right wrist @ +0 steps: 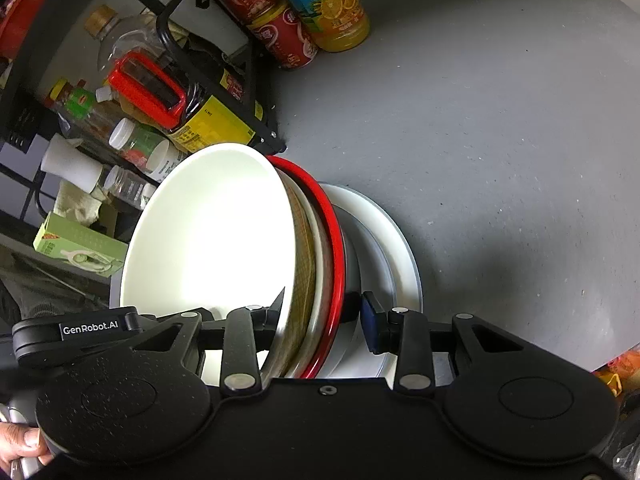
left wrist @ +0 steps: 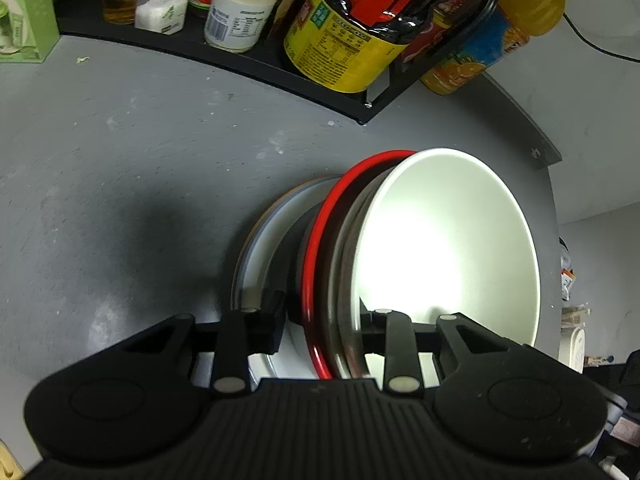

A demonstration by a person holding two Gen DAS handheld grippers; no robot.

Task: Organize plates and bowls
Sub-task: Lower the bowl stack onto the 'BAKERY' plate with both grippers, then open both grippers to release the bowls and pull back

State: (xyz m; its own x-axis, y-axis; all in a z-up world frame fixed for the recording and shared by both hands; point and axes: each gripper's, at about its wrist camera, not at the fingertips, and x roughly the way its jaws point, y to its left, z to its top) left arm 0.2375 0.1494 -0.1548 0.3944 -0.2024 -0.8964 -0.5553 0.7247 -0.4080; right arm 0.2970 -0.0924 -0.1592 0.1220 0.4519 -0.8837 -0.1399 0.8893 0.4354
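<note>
Three nested bowls form one stack: a white bowl [left wrist: 440, 248] [right wrist: 216, 240] sits in a brown-patterned bowl [right wrist: 304, 276], which sits in a red-rimmed bowl with a black outside [left wrist: 314, 256] [right wrist: 336, 240]. My left gripper [left wrist: 322, 320] is shut on the stack's rim, one finger inside the white bowl and one on the black outside. My right gripper [right wrist: 324, 316] is shut on the rim in the same way. A white plate [left wrist: 256, 256] [right wrist: 400, 240] lies flat on the grey table under the stack. Whether the stack touches the plate I cannot tell.
A black rack [left wrist: 224, 60] [right wrist: 256, 92] along the back holds bottles and jars, among them a large yellow-labelled bottle [left wrist: 340, 48]. An orange juice bottle [right wrist: 332, 4] and red cans [right wrist: 280, 36] stand beside it. A green box [left wrist: 24, 12] lies far left. A hand [right wrist: 24, 444] shows at the lower left.
</note>
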